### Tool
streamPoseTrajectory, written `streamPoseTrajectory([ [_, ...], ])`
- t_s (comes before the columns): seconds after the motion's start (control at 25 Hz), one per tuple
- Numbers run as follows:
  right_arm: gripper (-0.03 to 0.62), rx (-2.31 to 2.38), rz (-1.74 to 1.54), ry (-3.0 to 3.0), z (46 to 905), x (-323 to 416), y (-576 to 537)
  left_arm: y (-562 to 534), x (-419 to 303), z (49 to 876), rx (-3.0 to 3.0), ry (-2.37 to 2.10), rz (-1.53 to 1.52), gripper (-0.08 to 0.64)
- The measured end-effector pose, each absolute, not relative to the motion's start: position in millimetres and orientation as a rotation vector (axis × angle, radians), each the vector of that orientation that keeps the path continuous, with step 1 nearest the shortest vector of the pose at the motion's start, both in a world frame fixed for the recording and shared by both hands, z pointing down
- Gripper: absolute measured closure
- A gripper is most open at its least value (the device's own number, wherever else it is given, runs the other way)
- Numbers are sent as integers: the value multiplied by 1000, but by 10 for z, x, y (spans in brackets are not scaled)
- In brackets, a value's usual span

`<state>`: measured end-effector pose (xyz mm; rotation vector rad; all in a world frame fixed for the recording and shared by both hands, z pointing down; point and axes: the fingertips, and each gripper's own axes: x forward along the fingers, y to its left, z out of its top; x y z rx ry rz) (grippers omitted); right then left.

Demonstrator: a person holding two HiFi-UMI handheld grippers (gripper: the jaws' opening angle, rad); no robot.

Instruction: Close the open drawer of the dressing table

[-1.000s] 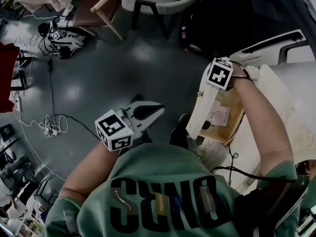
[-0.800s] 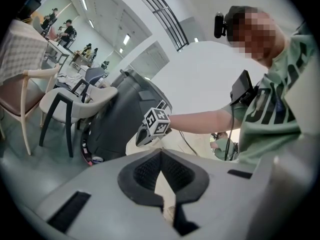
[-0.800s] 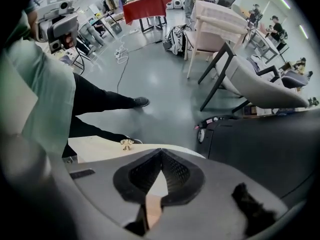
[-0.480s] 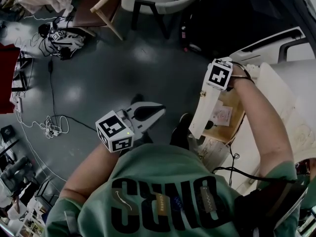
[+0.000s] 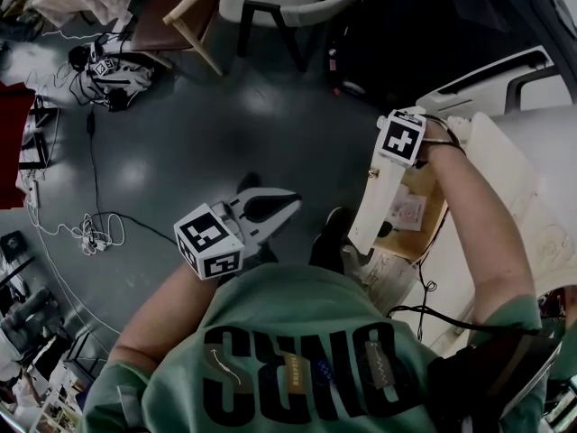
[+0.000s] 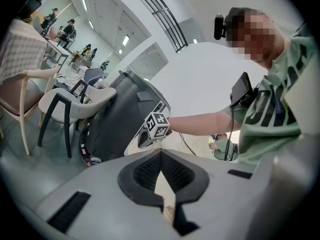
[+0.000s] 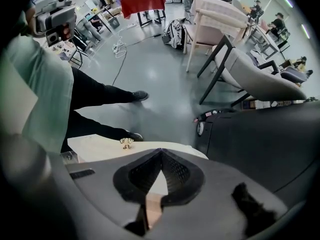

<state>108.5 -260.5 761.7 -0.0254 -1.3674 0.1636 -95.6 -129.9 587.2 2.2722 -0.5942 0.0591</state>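
Grey floor; drawer part-hidden by arm; R tongs pressed together at its front; L tongs likewise.

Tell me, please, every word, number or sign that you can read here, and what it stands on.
"ONDS", seen upside down, perhaps part of a longer word: large dark letters on the green shirt.
Small print inside those letters: too small to read.
Card in the open drawer: too small to read.
Marker cubes: square patterns only, no words.
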Motion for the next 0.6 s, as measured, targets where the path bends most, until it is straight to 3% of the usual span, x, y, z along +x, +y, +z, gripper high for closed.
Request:
streamPoseTrajectory([
  [0.6,580,-12,214,-1405,7690,1263,-2505,-1275,-809,5863,2287,-559,81,552],
])
